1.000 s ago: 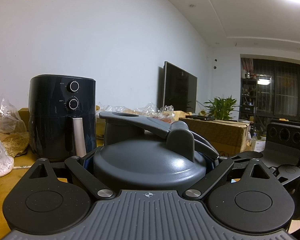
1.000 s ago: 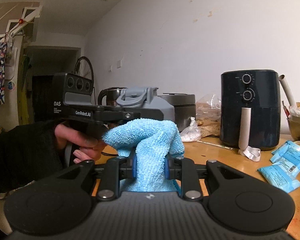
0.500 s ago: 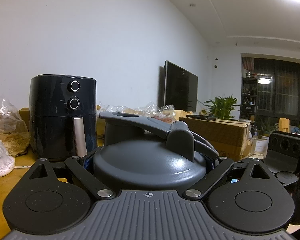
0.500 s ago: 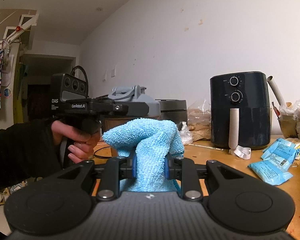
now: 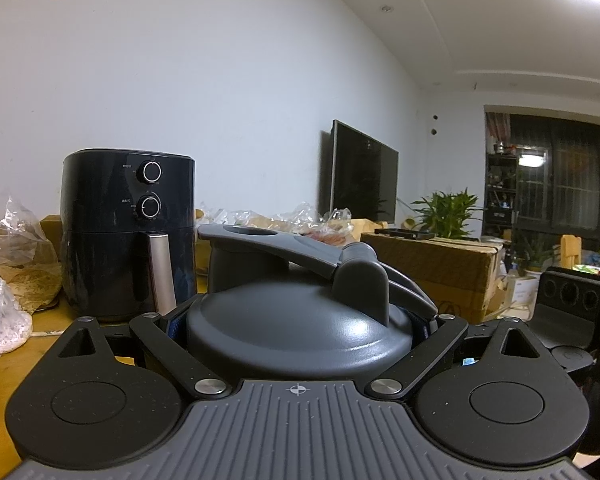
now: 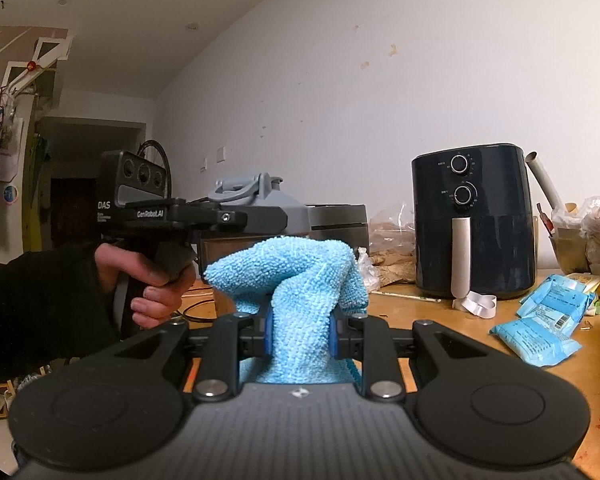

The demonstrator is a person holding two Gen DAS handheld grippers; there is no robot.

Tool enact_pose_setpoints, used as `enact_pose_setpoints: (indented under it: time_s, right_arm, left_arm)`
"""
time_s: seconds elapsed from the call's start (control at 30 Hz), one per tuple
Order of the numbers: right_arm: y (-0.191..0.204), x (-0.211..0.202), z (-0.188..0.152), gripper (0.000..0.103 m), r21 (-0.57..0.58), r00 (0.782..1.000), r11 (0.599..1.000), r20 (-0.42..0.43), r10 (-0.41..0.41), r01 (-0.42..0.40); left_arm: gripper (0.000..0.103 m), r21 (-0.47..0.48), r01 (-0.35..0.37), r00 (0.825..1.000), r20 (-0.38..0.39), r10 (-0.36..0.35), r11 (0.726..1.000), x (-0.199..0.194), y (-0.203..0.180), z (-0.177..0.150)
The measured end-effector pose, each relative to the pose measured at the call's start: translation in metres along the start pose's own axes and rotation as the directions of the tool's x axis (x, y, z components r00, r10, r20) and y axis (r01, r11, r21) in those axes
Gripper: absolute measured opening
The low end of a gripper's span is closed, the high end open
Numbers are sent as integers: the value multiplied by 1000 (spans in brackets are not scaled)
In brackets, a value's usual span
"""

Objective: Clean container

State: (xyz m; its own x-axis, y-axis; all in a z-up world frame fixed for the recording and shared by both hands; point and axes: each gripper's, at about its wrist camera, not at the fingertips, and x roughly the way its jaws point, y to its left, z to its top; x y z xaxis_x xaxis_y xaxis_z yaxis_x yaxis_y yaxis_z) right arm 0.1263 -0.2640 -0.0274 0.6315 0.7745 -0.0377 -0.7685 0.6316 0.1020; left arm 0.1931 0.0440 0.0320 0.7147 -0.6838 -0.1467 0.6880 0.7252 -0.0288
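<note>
- On the tabletop (image 6: 420, 312), wood-topped and cluttered: black air fryer (image 6: 474, 224) against the white wall, upright, two dials facing out.
- Left of the fryer in the right wrist view, a dark box-shaped appliance (image 6: 336, 220), plastic bags (image 6: 392, 236) between the two.
- Container (image 5: 296, 328): grey, domed lid with a folding handle, spout end toward the fryer. Held up off the tabletop, side-on, by the left claw (image 5: 300, 328), whose jaws are clamped on either side of the lid.
- Left hand (image 6: 148, 280), black sleeve, grips that claw's handle.
- Right claw (image 6: 300, 332): jaws drawn close, pinching a blue cloth (image 6: 296, 280); the cloth bunches up above the pads. Near the container, apart from it.
- Blue packets (image 6: 540, 324) lie right of the fryer, white strap (image 6: 476, 304) at its foot.
</note>
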Motion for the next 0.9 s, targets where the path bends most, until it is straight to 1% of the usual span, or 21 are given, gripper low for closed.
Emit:
enact_pose_setpoints:
  time_s: [0.2, 0.27, 0.5, 0.73, 0.9]
  right_arm:
    - [-3, 2, -1, 21, 10, 1000, 1000, -3, -2, 2]
    - [-4, 2, -1, 21, 12, 1000, 1000, -4, -1, 1]
    - [-8, 4, -2, 21, 22, 1000, 1000, -5, -1, 1]
    - [-11, 7, -3, 21, 24, 1000, 1000, -8, 0, 0]
    - [-13, 9, -3, 21, 23, 1000, 1000, -13, 2, -2]
  left_arm:
    - [99, 29, -40, 999, 3, 40, 999, -2, -6, 2]
    - [103, 33, -55, 999, 3, 55, 998, -3, -8, 2]
    - [103, 42, -100, 995, -2, 100, 994, -8, -14, 4]
    - [103, 38, -163, 987, 4, 163, 986, -9, -25, 5]
    - [103, 22, -229, 973, 13, 228, 973, -9, -35, 5]
